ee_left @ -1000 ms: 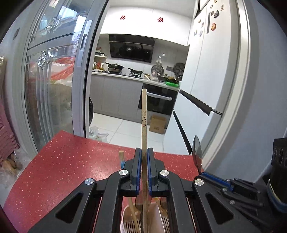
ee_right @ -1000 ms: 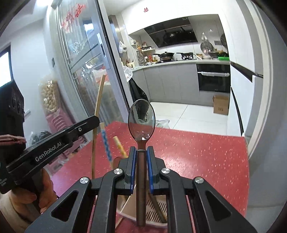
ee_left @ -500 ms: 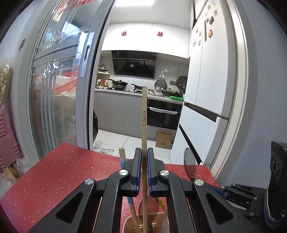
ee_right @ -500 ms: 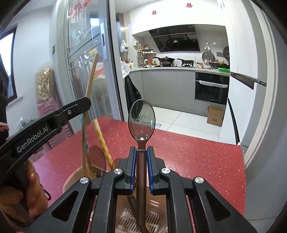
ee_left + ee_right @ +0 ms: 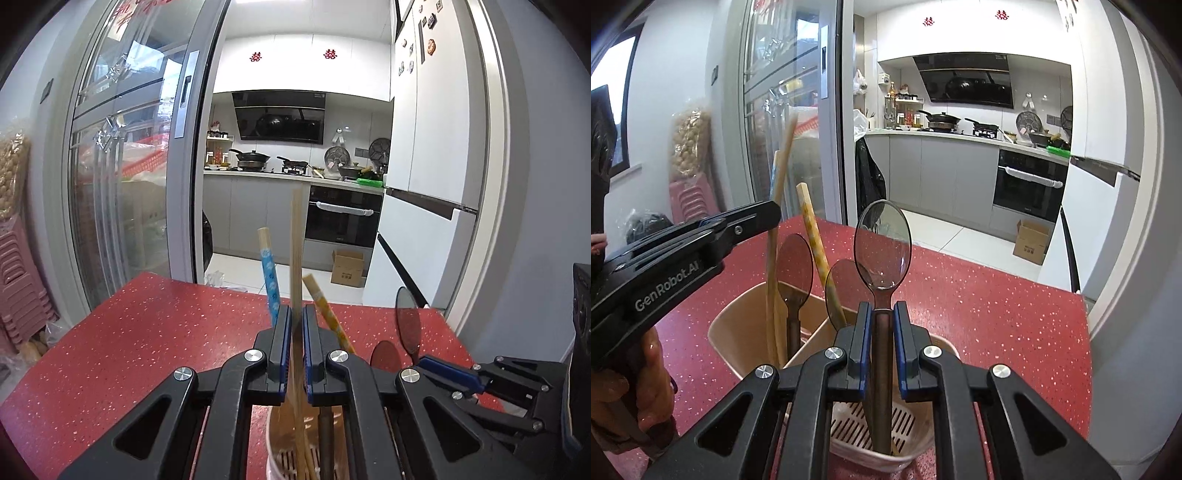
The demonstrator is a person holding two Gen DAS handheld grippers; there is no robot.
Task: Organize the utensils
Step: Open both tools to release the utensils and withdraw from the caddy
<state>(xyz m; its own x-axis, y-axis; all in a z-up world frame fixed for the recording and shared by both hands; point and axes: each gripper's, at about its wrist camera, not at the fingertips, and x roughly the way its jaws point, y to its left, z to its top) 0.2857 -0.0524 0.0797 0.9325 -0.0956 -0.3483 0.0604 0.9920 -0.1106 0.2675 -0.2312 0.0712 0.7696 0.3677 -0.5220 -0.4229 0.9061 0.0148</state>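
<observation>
My left gripper (image 5: 296,314) is shut on a pair of plain wooden chopsticks (image 5: 296,251), upright, their lower ends inside the beige utensil holder (image 5: 275,446). My right gripper (image 5: 882,310) is shut on the handle of a clear dark plastic spoon (image 5: 882,245), bowl up, its handle end down in the holder's (image 5: 731,325) front compartment. The holder also contains two brown spoons (image 5: 795,262), a yellow-patterned chopstick (image 5: 814,243) and a blue-patterned chopstick (image 5: 269,273). The left gripper (image 5: 713,236) shows at the left of the right wrist view.
The holder stands on a red speckled countertop (image 5: 147,332). A glass sliding door (image 5: 122,166) is at the left, a white fridge (image 5: 436,184) at the right, and a kitchen with oven and cardboard box (image 5: 347,273) lies beyond the counter's far edge.
Both grippers have moved down: the chopsticks and the spoon have sunk deeper into the holder, and the holder's contents have come into fuller view.
</observation>
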